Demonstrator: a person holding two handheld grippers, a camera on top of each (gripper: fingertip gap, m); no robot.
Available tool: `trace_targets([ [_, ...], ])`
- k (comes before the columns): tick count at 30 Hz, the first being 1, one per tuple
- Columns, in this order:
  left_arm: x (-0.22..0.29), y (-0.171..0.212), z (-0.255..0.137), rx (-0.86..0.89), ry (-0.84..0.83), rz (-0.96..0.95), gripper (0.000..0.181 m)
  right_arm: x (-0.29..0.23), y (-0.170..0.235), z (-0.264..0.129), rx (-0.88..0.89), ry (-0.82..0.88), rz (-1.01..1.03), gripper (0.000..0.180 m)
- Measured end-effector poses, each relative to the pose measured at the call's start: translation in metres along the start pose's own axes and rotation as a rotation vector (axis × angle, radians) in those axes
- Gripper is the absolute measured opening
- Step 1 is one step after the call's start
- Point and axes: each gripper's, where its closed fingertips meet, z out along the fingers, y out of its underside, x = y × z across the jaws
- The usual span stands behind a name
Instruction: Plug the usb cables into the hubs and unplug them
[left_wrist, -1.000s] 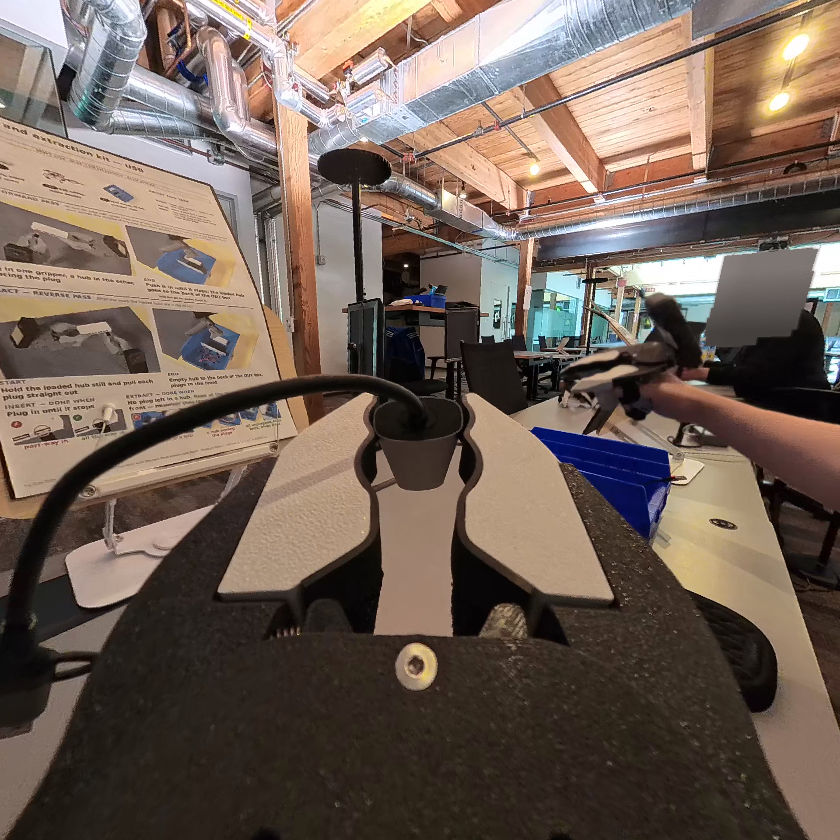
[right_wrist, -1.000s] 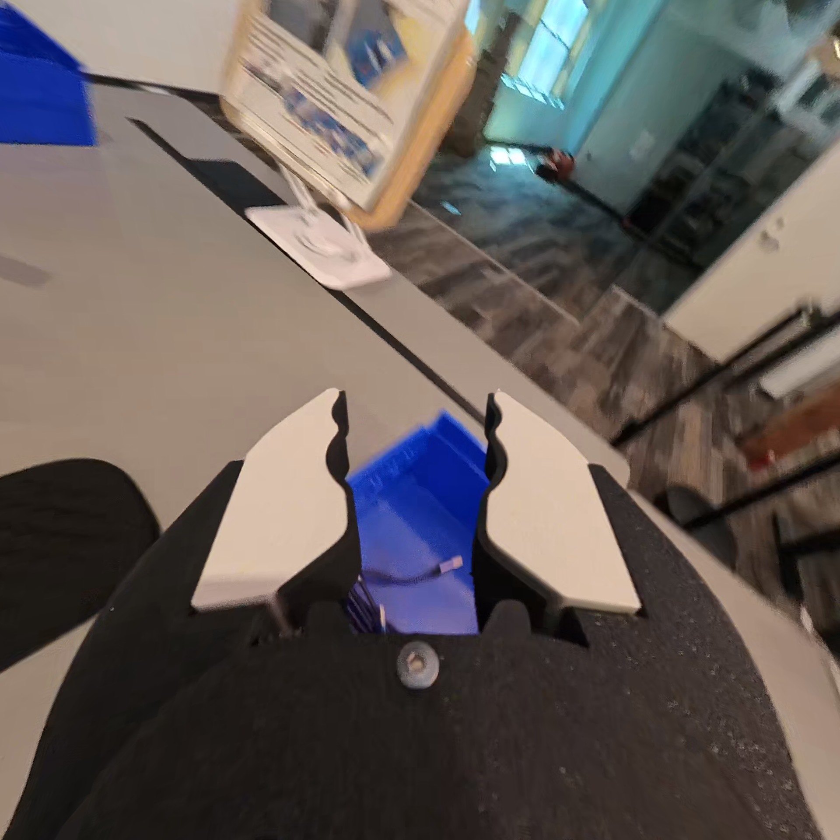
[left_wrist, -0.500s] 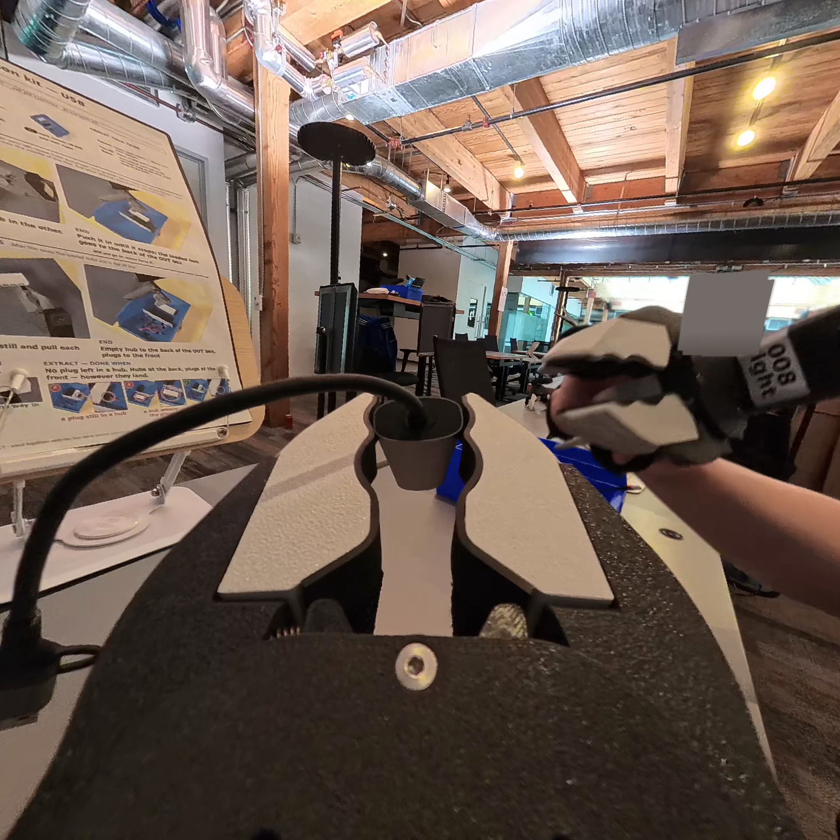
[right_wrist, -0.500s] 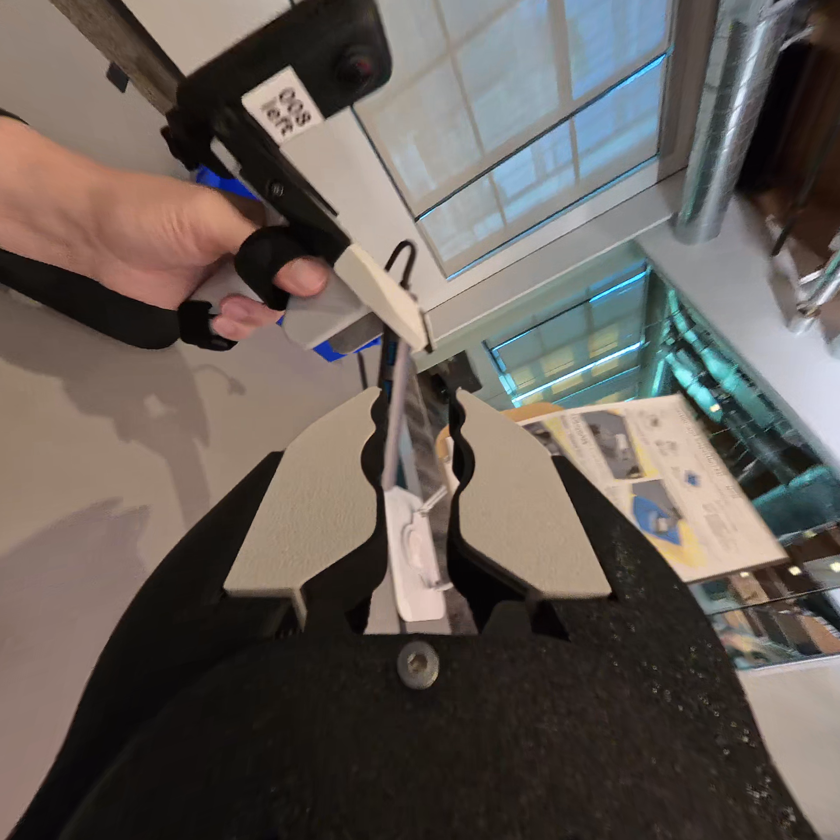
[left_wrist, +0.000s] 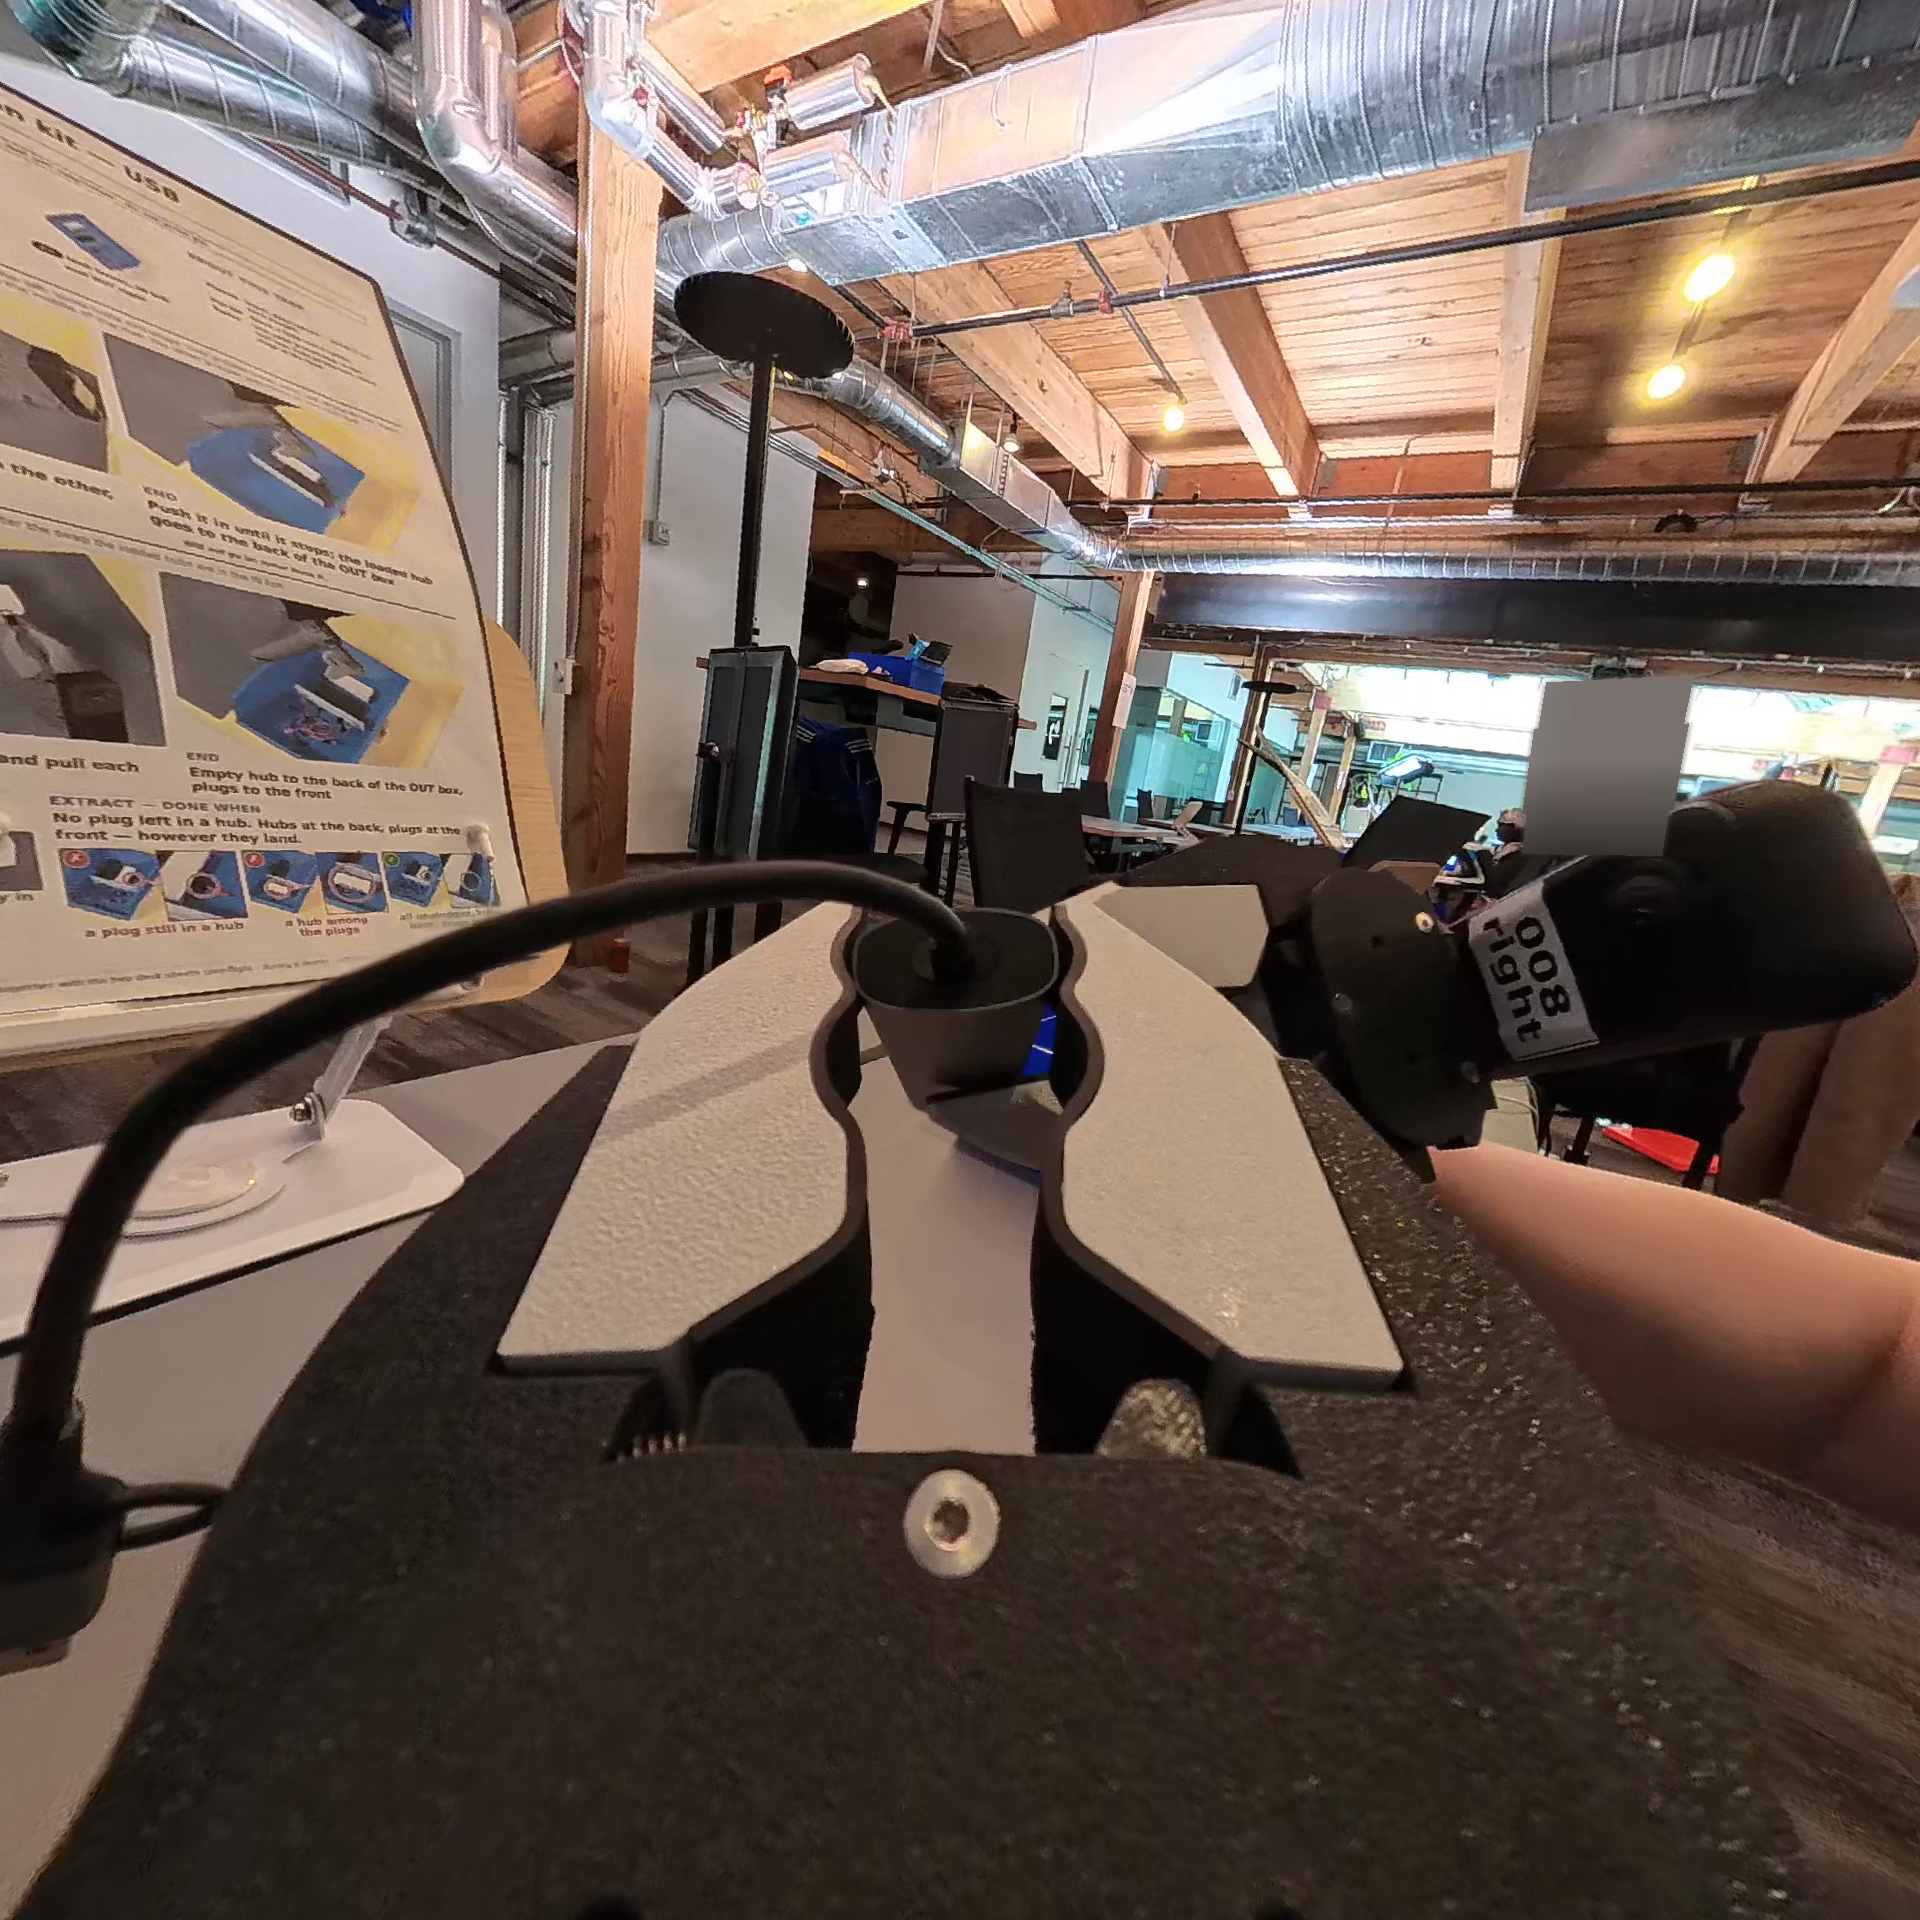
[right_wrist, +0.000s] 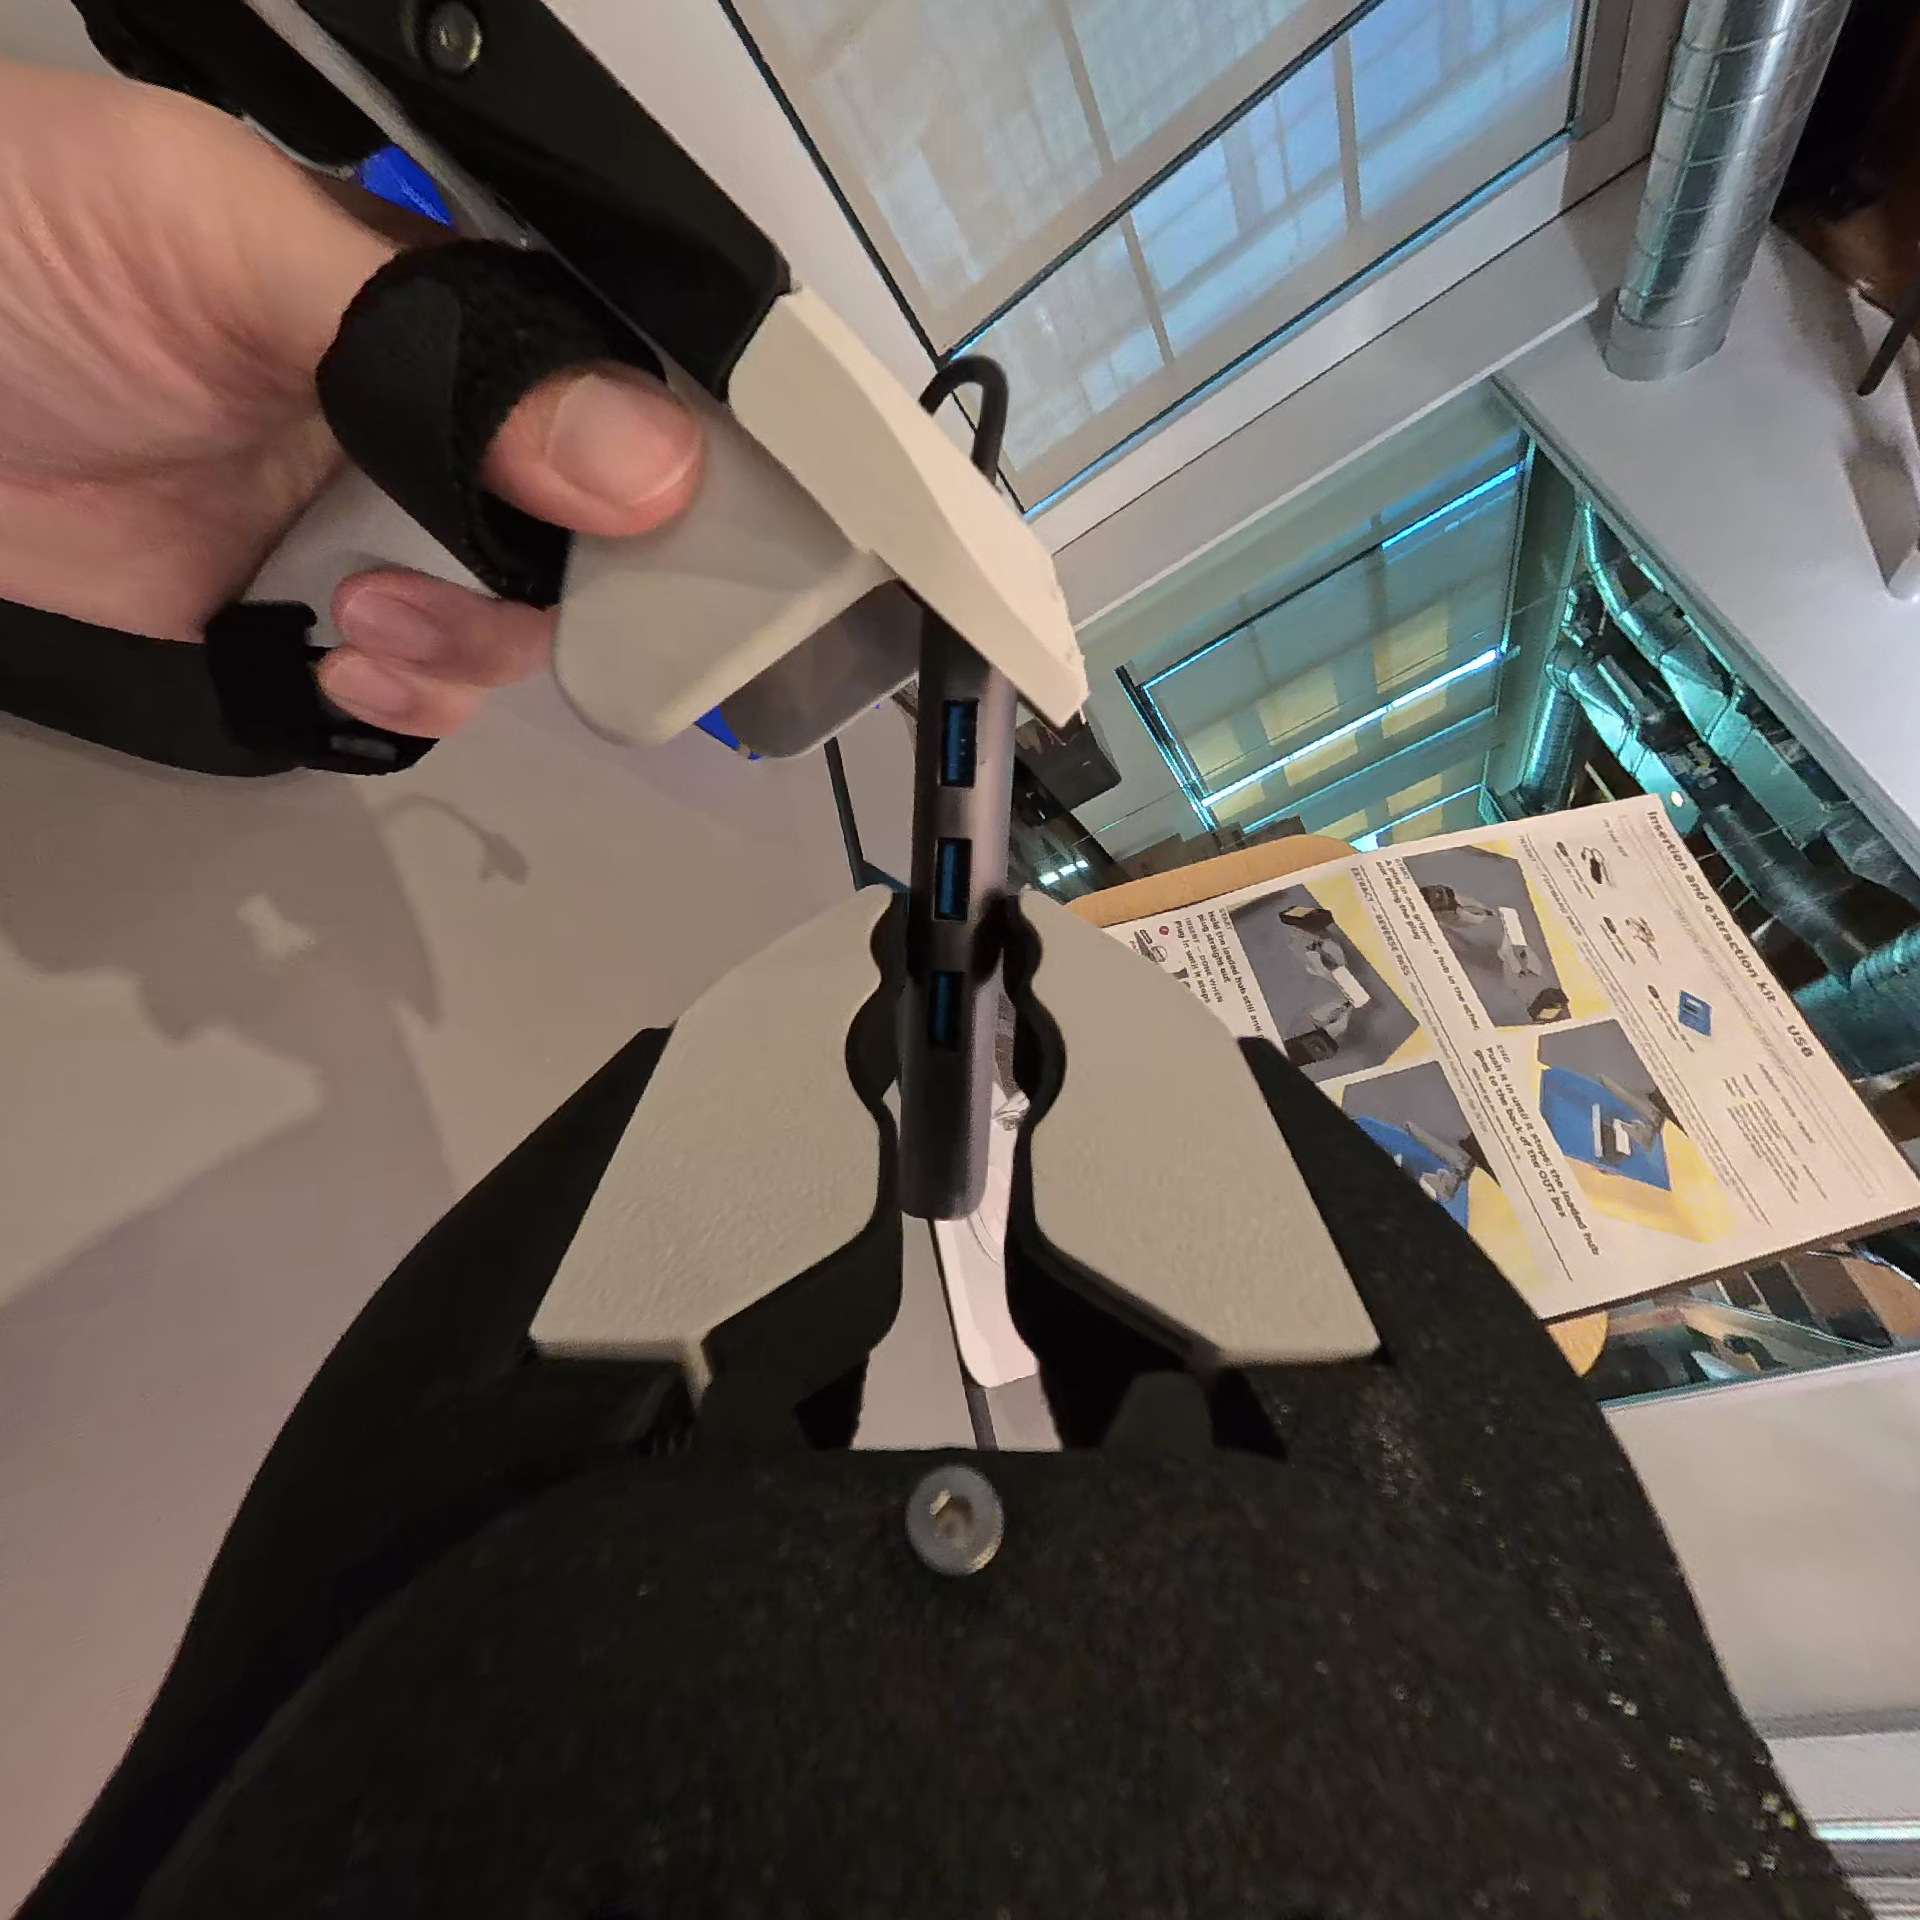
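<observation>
A dark grey USB hub (right_wrist: 951, 1039) with blue ports hangs in the air between both grippers. My left gripper (left_wrist: 951, 935) is shut on the hub's cable end (left_wrist: 951, 1003). Its black cable (left_wrist: 416, 977) arcs left to a plug (left_wrist: 42, 1558) that hangs free. In the right wrist view the left gripper (right_wrist: 935, 707) holds the hub's upper part. My right gripper (right_wrist: 951, 914) has its fingers closed on the hub's lower end. One of its fingers (left_wrist: 1174, 925) shows just right of the hub in the left wrist view.
An instruction board (left_wrist: 208, 582) on a white stand (left_wrist: 260, 1174) is at the left, and also shows in the right wrist view (right_wrist: 1507, 1039). The grey table (right_wrist: 208, 1039) lies below. A sliver of a blue bin (left_wrist: 1039, 1039) shows behind the hub. A person's forearm (left_wrist: 1714, 1340) crosses the right side. My two grippers' fingertips are within a few centimetres of each other.
My right gripper swung up from over the blue bin to the hub and its jaws narrowed onto the hub's lower end. My left gripper kept hold of the hub.
</observation>
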Motion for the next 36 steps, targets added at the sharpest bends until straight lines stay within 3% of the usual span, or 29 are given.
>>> trace_targets([
  [7,-0.006,0.007,-0.003,-0.012,0.080,-0.201,0.034,-0.002,0.009,-0.002,-0.063,-0.077,0.003,0.016],
  [10,-0.006,0.011,-0.004,-0.025,0.126,-0.286,0.051,0.002,0.020,-0.008,-0.101,-0.090,-0.026,0.016],
  [14,0.003,0.032,0.002,-0.118,0.160,-0.281,0.063,0.016,0.032,-0.023,-0.140,-0.059,-0.053,0.016],
  [17,0.017,0.049,0.007,-0.185,0.221,-0.267,0.057,0.037,0.042,-0.047,-0.179,-0.021,-0.088,0.016],
  [20,0.030,0.067,0.000,-0.260,0.273,-0.249,0.053,0.067,0.064,-0.095,-0.254,-0.007,-0.130,0.016],
  [23,0.041,0.080,-0.022,-0.327,0.294,-0.186,0.050,0.104,0.108,-0.168,-0.393,0.002,-0.182,0.016],
  [29,0.041,0.075,-0.070,-0.376,0.208,-0.033,0.049,0.147,0.192,-0.311,-0.607,0.008,-0.061,0.016],
  [33,0.034,0.065,-0.087,-0.399,0.129,-0.003,0.050,0.130,0.250,-0.356,-0.722,-0.017,0.003,0.016],
  [36,0.026,0.056,-0.093,-0.401,0.067,0.035,0.050,0.111,0.301,-0.364,-0.807,-0.035,0.002,0.016],
])
